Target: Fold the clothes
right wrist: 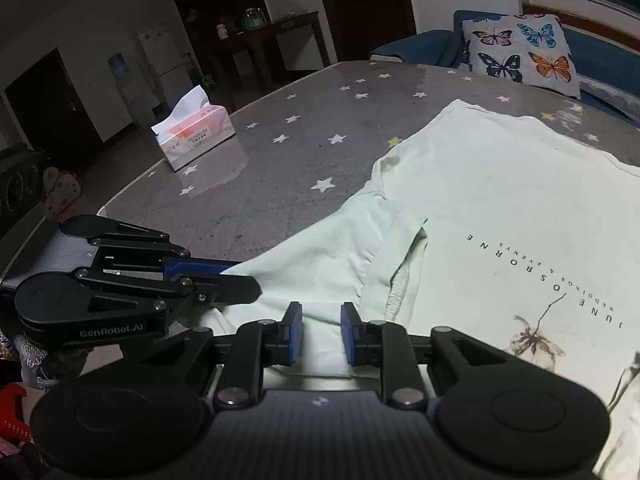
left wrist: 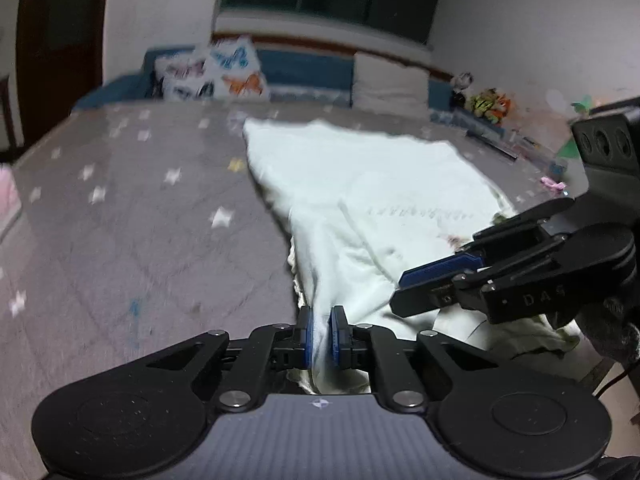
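Folding looks barely begun: the left gripper [left wrist: 320,336] is clamped on the shirt [right wrist: 500,200] sleeve, the right gripper [right wrist: 320,334] spread apart, the shirt mostly flat on the table [right wrist: 280,152].

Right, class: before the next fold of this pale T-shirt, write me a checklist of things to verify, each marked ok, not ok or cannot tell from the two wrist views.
1. Left gripper has cloth: ok, jaws shut on a bunched fold of the T-shirt.
2. Right gripper has cloth: not ok, jaws open with fabric between them, unclamped.
3. Shirt body flat: ok at the far part; near edge rumpled.
4. Sleeve laid out: not ok, lifted by the left gripper.
5. Tissue box clear of shirt: ok, apart on the table.
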{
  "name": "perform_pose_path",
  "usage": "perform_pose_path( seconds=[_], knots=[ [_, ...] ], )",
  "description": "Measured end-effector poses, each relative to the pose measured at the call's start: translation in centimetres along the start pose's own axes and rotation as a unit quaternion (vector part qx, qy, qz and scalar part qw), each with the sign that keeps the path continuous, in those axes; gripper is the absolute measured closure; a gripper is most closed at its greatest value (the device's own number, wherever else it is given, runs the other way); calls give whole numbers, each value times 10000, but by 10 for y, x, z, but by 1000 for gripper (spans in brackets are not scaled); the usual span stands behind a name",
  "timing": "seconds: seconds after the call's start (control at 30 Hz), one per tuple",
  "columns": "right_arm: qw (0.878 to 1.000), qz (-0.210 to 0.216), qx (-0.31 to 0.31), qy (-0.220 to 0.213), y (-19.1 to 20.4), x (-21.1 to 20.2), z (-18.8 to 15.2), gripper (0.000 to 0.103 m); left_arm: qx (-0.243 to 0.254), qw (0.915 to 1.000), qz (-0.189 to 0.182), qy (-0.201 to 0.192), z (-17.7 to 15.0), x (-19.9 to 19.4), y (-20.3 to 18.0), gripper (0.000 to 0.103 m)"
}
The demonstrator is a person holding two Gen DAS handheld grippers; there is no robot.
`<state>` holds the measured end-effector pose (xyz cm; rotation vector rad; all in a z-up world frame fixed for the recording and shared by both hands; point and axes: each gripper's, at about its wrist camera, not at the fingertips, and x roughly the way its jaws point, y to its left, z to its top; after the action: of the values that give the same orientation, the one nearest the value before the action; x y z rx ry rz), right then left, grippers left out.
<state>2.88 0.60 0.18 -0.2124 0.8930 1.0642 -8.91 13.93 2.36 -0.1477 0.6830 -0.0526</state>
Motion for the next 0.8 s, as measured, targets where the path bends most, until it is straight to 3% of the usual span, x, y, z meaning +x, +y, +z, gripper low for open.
perform_pose_path(
  seconds=[0.13,0.33,0.57,0.8],
  knots=[
    [9999,50,-25,93,-1,5,-1,82,-33,9999,79,-65,5,-6,2,87],
    [9997,-90,-75,-194,-8,-8,20,82,16,9996,-13,-284,16,-9,-4,87],
    [9989,-246,66,-391,-22,14,51,82,182,9998,-94,84,10,22,-6,90],
    [9991,-287,229,-232,-34,56,60,84,26,9998,-45,176,3,23,8,87]
  ],
)
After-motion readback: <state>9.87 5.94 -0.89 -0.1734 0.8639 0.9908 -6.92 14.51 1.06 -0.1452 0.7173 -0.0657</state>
